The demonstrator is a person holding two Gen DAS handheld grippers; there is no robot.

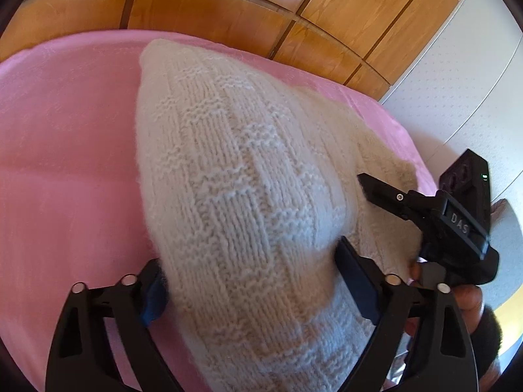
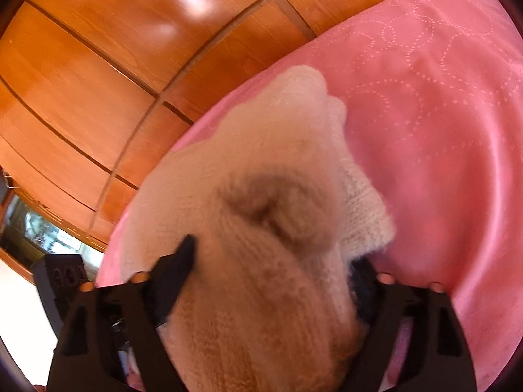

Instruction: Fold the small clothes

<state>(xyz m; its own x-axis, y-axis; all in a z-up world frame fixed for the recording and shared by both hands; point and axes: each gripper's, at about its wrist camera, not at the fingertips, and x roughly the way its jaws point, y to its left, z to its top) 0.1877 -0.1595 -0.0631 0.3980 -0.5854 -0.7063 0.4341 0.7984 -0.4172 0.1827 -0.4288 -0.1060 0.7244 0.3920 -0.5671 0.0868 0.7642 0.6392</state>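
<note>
both grippers, left (image 1: 248, 281) and right (image 2: 271, 271), clamp the cream knitted garment (image 1: 235, 163) bunched on the pink bedspread (image 1: 65, 163); folding looks barely begun.

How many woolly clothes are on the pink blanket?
1. A cream knit lies bunched on the pink blanket, between the fingers of the left tool and the right tool. More could hide under it.

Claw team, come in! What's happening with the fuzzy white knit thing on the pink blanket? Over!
Left claw and right claw both straddling the white knit garment, grip unclear. Garment bunched on pink blanket. Nothing in the way.
</note>
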